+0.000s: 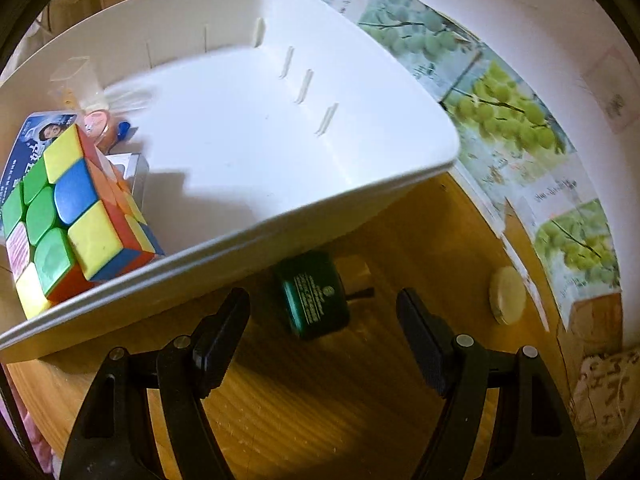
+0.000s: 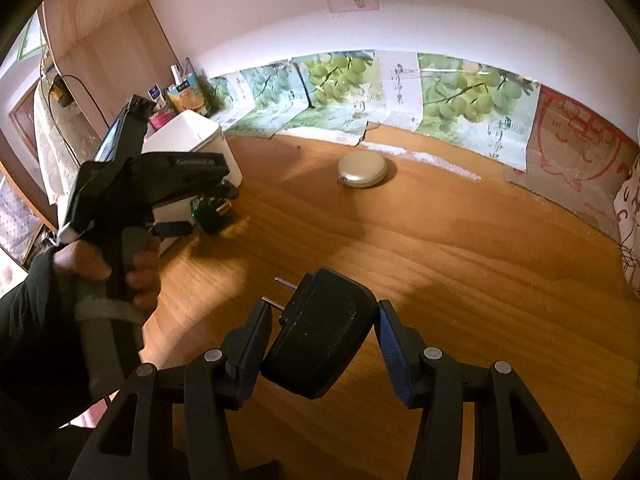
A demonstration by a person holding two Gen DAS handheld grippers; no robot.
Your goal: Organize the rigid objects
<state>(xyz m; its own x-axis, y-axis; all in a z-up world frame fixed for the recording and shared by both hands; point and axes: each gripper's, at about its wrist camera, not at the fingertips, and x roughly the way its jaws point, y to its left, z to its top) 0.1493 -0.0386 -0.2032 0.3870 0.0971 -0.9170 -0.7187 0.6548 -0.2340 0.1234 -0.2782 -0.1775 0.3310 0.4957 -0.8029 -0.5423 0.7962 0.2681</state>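
Observation:
A white bin (image 1: 248,216) holds a colourful puzzle cube (image 1: 76,216), a blue box (image 1: 28,148) and small items in its left end. A dark green little container (image 1: 312,296) lies on the wooden table just outside the bin's near rim. My left gripper (image 1: 322,304) hangs open over it, a finger on each side and neither pad touching. The right wrist view shows the same gripper (image 2: 218,200) in a person's hand beside the bin (image 2: 192,136) and the green container (image 2: 208,210). My right gripper (image 2: 320,320) is shut on a black plug adapter (image 2: 320,332), prongs pointing up-left.
A round cream case (image 2: 362,170) lies on the table (image 2: 460,248) toward the wall, also in the left wrist view (image 1: 506,294). Grape-printed cartons (image 2: 460,96) line the wall. Bottles and packets (image 2: 180,94) stand behind the bin.

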